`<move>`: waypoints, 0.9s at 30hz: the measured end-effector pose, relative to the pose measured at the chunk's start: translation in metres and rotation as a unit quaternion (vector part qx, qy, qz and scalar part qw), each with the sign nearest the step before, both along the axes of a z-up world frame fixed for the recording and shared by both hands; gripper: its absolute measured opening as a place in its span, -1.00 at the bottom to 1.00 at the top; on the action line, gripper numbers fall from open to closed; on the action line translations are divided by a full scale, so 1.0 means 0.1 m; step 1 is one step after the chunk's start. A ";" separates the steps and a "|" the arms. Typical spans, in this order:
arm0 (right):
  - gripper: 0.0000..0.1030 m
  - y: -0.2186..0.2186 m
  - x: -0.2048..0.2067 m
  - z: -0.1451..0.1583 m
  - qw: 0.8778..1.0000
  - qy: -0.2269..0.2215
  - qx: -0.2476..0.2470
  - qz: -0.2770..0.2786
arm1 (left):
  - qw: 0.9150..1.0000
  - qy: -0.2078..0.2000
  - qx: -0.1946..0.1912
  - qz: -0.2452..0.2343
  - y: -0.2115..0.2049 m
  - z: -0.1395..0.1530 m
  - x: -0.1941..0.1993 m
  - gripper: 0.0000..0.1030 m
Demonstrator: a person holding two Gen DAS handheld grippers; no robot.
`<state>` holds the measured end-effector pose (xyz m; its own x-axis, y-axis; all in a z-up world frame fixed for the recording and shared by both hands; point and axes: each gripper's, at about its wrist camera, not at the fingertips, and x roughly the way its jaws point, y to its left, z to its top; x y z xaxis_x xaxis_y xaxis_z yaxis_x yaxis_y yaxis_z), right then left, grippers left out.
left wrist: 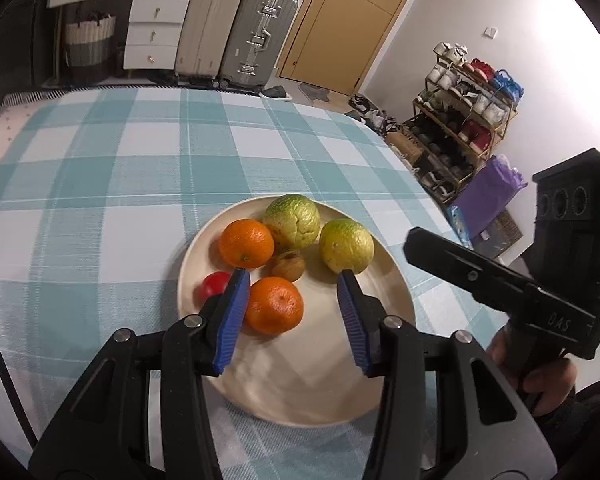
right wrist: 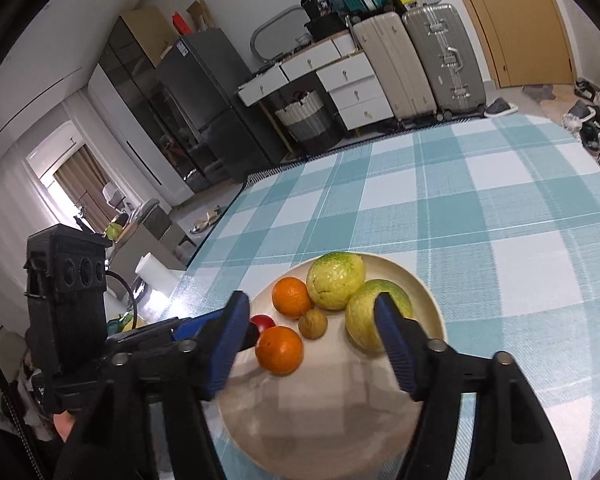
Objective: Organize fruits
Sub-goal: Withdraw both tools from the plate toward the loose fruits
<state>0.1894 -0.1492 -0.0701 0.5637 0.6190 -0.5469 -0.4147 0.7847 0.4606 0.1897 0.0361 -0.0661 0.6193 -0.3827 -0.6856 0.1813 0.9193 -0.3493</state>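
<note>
A cream plate (left wrist: 300, 380) (right wrist: 340, 420) on the checked cloth holds two oranges, two green-yellow citrus fruits, a small brown fruit (left wrist: 288, 266) (right wrist: 313, 323) and a small red fruit (left wrist: 214, 283) (right wrist: 265, 322). My left gripper (left wrist: 292, 276) is open over the plate. The nearer orange (left wrist: 274, 305) lies between its blue fingers, close to the left one. My right gripper (right wrist: 311, 298) is open too, with that same orange (right wrist: 280, 350) below the gap. Its right finger covers part of a green-yellow fruit (right wrist: 364, 320). The farther orange (left wrist: 246, 243) (right wrist: 291, 296) sits beside the other green fruit (left wrist: 294, 220) (right wrist: 335, 286).
The teal and white checked tablecloth (left wrist: 140, 184) stretches far beyond the plate. In the left wrist view a hand (left wrist: 540, 380) grips the other tool at the right. The table's right edge (left wrist: 416, 184) drops to a shoe rack (left wrist: 460, 120). Suitcases (left wrist: 256, 36) stand behind.
</note>
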 end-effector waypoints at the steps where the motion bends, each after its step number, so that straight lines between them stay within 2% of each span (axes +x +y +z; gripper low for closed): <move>1: 0.32 -0.01 -0.03 0.01 1.000 -0.002 -0.002 0.000 | 1.000 -0.002 0.006 0.002 0.00 0.02 -0.04 -0.14; 5: 0.42 -0.07 -0.14 0.03 1.000 -0.010 -0.009 -0.001 | 1.000 -0.014 0.017 0.014 0.00 0.10 -0.19 0.16; 9: 0.49 -0.12 -0.28 0.09 1.000 -0.023 -0.010 -0.006 | 0.999 -0.020 0.026 0.018 -0.01 0.17 -0.31 0.20; 13: 0.63 -0.18 -0.39 0.16 0.999 -0.031 0.002 -0.011 | 0.999 -0.020 0.037 0.025 -0.03 0.26 -0.43 0.39; 19: 0.70 -0.22 -0.54 0.26 0.999 -0.046 0.009 -0.012 | 0.998 -0.029 0.039 0.032 -0.02 0.39 -0.59 0.54; 27: 0.85 -0.28 -0.80 0.32 0.998 -0.058 0.016 -0.006 | 0.997 -0.039 0.053 0.029 -0.10 0.49 -0.90 0.59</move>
